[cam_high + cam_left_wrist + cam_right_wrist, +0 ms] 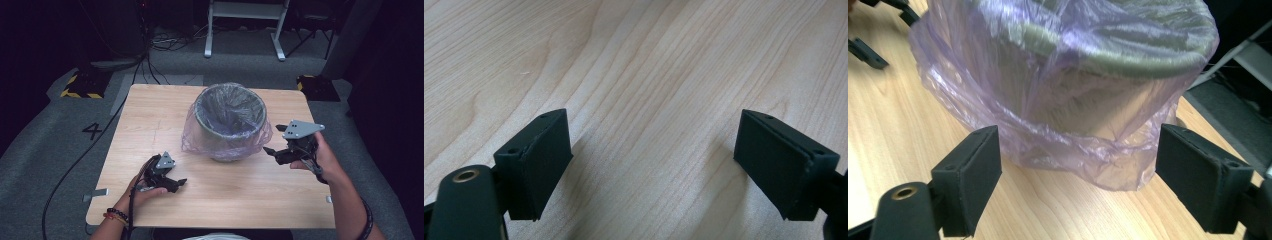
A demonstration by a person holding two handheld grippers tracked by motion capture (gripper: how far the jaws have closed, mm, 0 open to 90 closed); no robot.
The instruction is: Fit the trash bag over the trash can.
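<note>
I have the bin standing at the middle of the tabletop, its purple bag folded over the rim and hanging loose down the outside. My right gripper sits just beside the bin's right side, fingers spread and empty, aimed at the bag's skirt. My left gripper hovers low over bare wood near the front, fingers spread too. To do this well, I'd pinch only plastic, low on the skirt, and bring the left in to steady the opposite side so the bin doesn't tip.
</note>
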